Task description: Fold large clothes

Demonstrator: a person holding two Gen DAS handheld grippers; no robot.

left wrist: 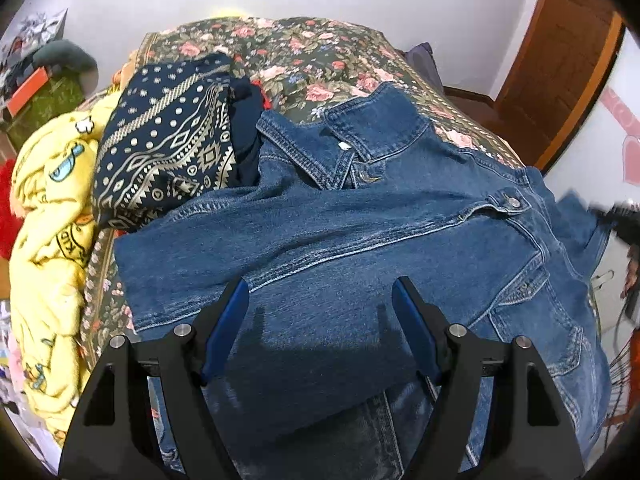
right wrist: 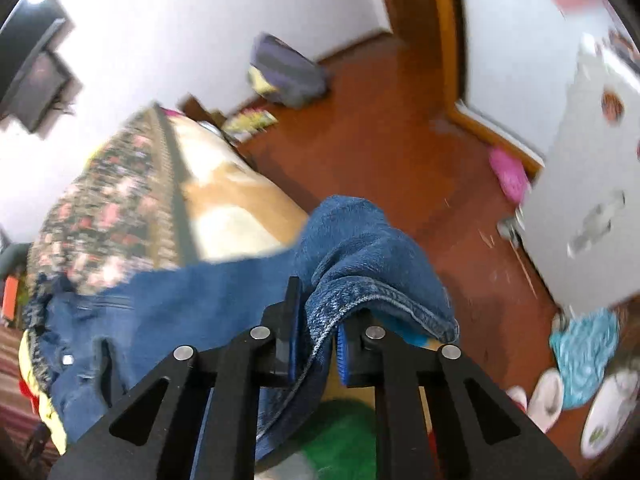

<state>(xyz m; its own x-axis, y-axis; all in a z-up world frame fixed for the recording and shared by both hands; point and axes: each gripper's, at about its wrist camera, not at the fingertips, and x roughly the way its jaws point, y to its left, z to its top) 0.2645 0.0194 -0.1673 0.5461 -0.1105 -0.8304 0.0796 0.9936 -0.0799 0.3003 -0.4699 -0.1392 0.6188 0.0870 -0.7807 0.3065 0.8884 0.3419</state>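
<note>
Denim jacket (left wrist: 360,232) spread on floral bed (left wrist: 304,52), right side lifted.
Left gripper (left wrist: 320,312) hovers over the jacket, fingers (left wrist: 230,320) spread, holding nothing. Right gripper (right wrist: 318,332) has its fingers (right wrist: 294,320) pinching a jacket fold off the bed edge. Patterned navy garment (left wrist: 168,140) and yellow blanket (left wrist: 52,240) lie beside the jacket.

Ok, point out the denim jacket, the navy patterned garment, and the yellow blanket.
denim jacket (left wrist: 360,240), left wrist view, folded-over sleeve
navy patterned garment (left wrist: 168,140), left wrist view, middle of printed panel
yellow blanket (left wrist: 52,248), left wrist view, bunched middle
</note>
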